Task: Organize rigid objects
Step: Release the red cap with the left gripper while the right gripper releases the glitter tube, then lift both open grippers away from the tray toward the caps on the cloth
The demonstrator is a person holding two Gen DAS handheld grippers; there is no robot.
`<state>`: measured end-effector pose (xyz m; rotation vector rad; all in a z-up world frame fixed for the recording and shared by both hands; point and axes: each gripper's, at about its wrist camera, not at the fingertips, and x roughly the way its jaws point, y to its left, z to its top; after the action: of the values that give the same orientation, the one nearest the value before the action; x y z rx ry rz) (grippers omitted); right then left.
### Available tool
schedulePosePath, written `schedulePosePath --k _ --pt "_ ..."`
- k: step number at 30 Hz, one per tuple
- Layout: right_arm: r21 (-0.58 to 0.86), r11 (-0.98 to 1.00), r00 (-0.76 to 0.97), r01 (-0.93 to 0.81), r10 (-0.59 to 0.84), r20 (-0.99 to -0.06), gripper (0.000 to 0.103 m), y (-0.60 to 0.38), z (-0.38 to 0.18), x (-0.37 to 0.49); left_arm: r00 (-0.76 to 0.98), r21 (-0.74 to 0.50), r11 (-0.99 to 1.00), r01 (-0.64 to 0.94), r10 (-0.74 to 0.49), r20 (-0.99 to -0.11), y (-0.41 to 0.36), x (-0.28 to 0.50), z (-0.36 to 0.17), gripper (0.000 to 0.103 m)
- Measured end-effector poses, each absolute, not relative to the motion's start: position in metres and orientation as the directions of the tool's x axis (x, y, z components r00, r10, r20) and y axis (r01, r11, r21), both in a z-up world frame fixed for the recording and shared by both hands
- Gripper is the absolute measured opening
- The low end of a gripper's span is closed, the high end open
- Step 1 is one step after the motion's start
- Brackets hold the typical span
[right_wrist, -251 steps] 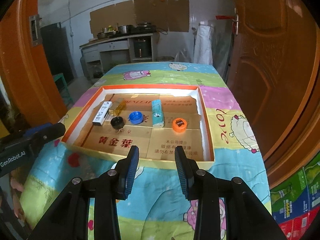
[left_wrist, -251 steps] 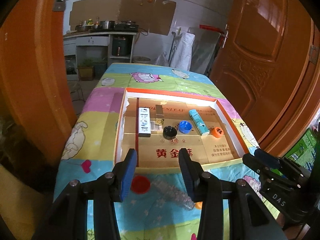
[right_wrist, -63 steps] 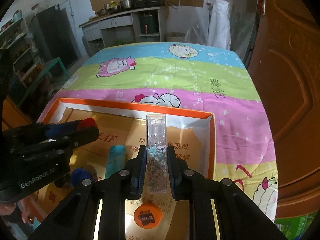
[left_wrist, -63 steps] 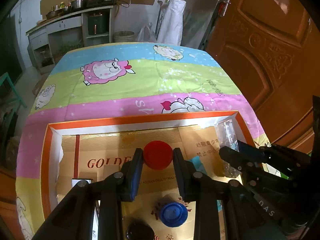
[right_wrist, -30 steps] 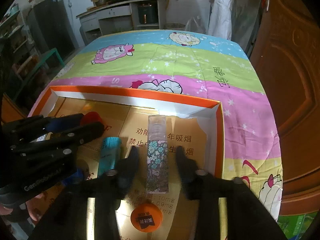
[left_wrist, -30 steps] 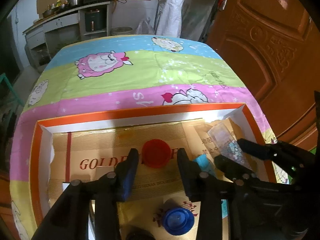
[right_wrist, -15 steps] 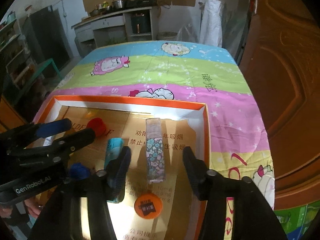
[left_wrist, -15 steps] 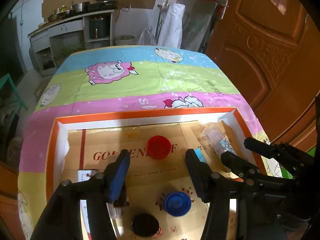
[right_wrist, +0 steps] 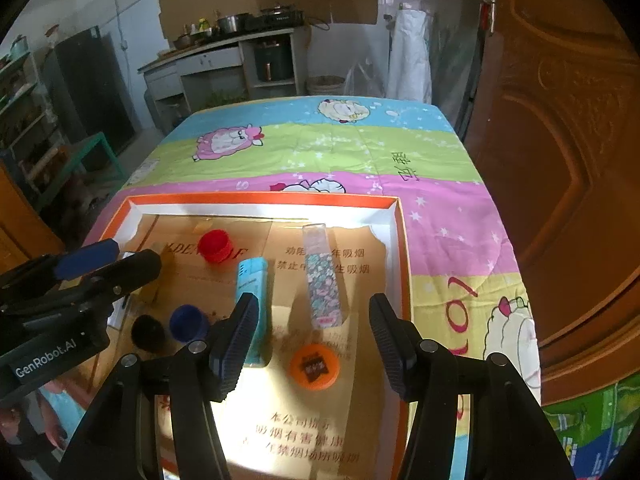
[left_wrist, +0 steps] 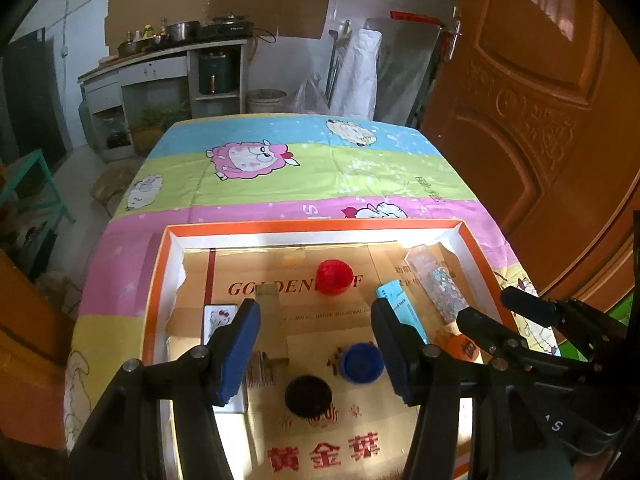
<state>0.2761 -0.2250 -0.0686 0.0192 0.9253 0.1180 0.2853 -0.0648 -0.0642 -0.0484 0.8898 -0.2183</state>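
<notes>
Grippers, my left gripper (left_wrist: 316,350) and right gripper (right_wrist: 312,342), gaped wide and empty over the tray (right_wrist: 394,240). Red cap (left_wrist: 334,277) and floral bottle (right_wrist: 322,280) lay mid-frame inside. Placing looked done; I judged retreat came next.

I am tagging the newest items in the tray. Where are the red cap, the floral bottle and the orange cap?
red cap (left_wrist: 334,277), left wrist view, middle of its top.
floral bottle (right_wrist: 323,284), right wrist view, patterned body.
orange cap (right_wrist: 314,365), right wrist view, centre of its top label.
</notes>
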Motion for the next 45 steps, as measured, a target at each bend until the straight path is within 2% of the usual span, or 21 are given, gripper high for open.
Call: schedulePosePath --k 45 --pt "0.074 0.990 0.631 -0.116 0.131 -0.764 0.059 -0.199 -0.031 0.136 0.653 -0.140 0.977 0.161 -0.212 -0.727 -0.034 0.148 -0.038 0.057"
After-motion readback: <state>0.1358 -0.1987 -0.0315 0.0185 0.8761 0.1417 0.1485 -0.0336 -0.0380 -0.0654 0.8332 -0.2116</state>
